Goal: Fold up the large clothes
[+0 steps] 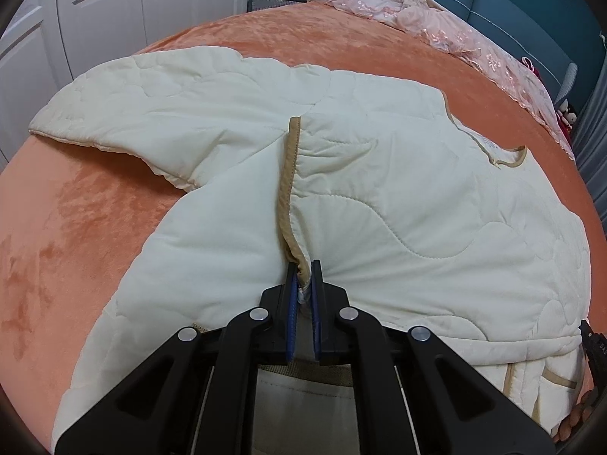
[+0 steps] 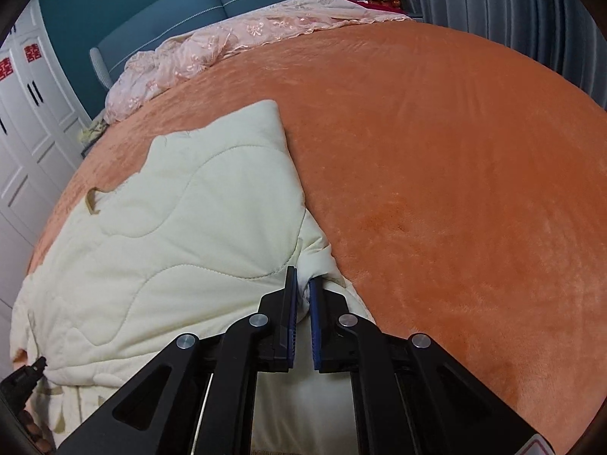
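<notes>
Orange bedspread (image 2: pixel 436 159) bare beside cream quilted garment (image 2: pixel 197 204) edge.

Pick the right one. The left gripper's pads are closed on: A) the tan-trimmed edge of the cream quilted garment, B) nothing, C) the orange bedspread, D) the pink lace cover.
A: the left gripper pinches the tan binding of the cream quilted garment, with fabric bunched between its blue pads.

The quilted jacket (image 1: pixel 379 197) is cream with tan trim (image 1: pixel 290 185), on an orange plush blanket (image 2: pixel 455 170); beyond, seemingly floral pink lace fabric (image 1: pixel 417 11).
</notes>
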`<state>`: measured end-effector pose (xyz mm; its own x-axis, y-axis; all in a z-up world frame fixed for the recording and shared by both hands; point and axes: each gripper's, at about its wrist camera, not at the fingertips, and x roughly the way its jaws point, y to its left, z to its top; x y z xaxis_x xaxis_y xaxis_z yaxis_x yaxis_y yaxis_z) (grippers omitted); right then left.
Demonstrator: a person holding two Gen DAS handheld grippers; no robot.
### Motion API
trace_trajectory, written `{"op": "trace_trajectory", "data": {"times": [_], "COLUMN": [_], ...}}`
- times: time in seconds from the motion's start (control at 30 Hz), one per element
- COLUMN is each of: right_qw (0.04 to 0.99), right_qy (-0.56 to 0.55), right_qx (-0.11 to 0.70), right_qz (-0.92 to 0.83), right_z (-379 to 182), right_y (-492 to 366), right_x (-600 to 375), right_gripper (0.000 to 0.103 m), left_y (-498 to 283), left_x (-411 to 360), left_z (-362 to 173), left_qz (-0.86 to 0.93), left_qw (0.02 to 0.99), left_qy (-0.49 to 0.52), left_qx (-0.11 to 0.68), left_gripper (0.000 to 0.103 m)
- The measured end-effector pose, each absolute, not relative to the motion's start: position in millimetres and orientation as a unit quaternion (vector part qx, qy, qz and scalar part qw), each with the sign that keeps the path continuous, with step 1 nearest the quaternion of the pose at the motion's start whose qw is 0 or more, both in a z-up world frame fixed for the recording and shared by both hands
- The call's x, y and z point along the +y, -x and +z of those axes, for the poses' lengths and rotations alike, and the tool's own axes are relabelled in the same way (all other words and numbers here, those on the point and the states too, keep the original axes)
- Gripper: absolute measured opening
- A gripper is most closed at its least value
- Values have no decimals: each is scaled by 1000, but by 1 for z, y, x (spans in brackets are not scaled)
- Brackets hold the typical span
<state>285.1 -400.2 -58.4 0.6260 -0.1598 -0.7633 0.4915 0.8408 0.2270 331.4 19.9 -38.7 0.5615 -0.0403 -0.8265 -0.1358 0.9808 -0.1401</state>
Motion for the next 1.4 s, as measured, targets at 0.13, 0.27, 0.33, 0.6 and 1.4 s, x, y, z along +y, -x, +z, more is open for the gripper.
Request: {"op": "trace_trajectory", "data": {"times": [0.13,0.27,0.33,0.6,1.4], "right_qw": [873,874,867,902,903], "right_qy": [-177,-187,-202,-171,-71], "right_qx": [410,409,416,392,424], "right_qz": [-198,-186,-187,-58,-1], "right_z": [-63,-57,-45,17,-58], "right_y": [-294,-287,-278,-267,-304], "right_x": [-394,-394,-396,-282,-165], "right_gripper": [4,9,10,21,14], "left_y": [-329,-326,-325,-315,-304], "left_x": [14,10,13,28,62], "left_z": [-43,-44,-43,-40,-24], "left_qz": [31,34,30,13,-39], "left_qw": [886,896,898,901,889], "left_qy": [75,58,65,120,194], "left_qx": [456,439,435,416,414], "left_gripper": [6,8,8,17,55]}}
